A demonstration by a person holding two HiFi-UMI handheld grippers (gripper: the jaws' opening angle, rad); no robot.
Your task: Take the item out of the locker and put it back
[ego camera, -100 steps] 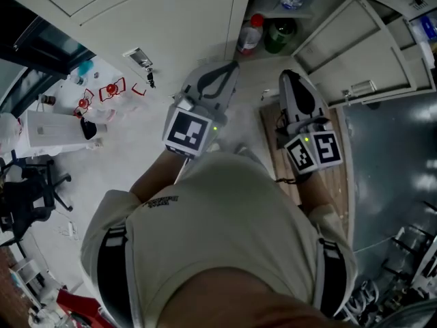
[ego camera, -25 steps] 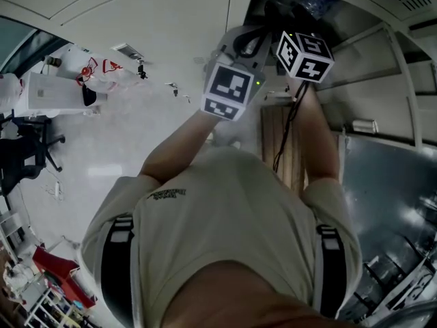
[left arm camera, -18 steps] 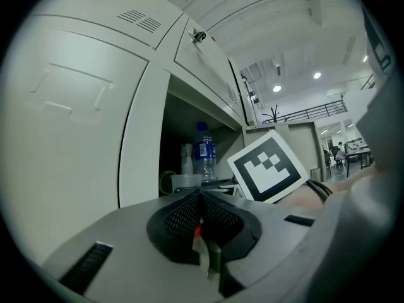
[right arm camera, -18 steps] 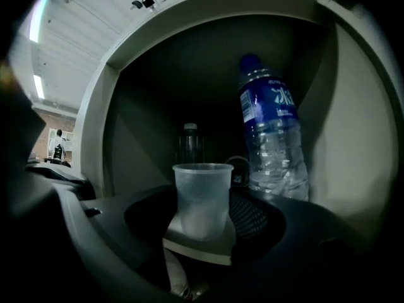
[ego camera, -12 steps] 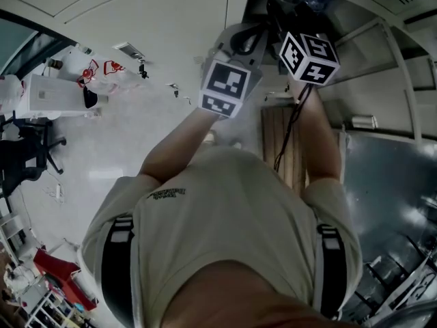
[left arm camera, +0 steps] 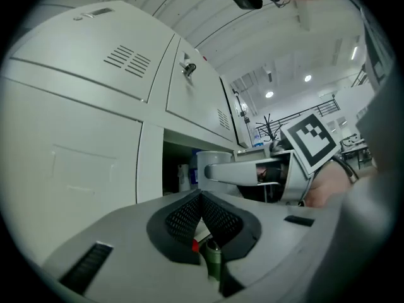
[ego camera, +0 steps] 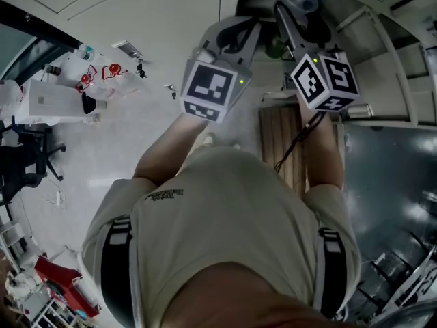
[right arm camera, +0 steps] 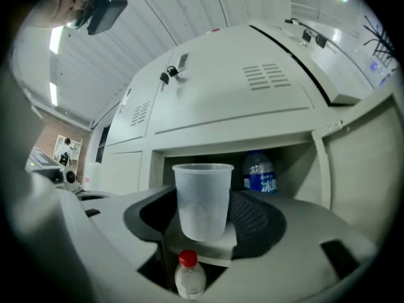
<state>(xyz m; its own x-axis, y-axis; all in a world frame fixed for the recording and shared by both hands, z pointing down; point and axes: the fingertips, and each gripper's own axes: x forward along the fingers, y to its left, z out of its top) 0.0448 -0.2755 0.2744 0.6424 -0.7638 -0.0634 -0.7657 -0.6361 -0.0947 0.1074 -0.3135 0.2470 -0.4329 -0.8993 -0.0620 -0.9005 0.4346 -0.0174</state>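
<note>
A translucent plastic cup [right arm camera: 202, 199] stands upright between the jaws of my right gripper [right arm camera: 203, 214], which is shut on it just in front of the open locker compartment [right arm camera: 287, 163]. In the head view the cup [ego camera: 304, 1] is at the top, in the right gripper [ego camera: 300, 18]. From the left gripper view the same cup [left arm camera: 211, 166] shows beside the dark opening. My left gripper [left arm camera: 201, 199] is shut with nothing in it and hangs left of the right one, in front of a closed door [ego camera: 240, 27].
A water bottle with a blue label [right arm camera: 259, 173] stands inside the compartment behind the cup. Lower down are a red-capped bottle [right arm camera: 188, 275] and a green bottle [left arm camera: 213, 261]. The locker's open door [ego camera: 382, 53] hangs at the right. Closed locker doors [left arm camera: 82, 137] fill the left.
My right gripper has drawn back toward the person, out of the dark locker opening, with the cup in it. The left gripper has drifted a little left and down.
</note>
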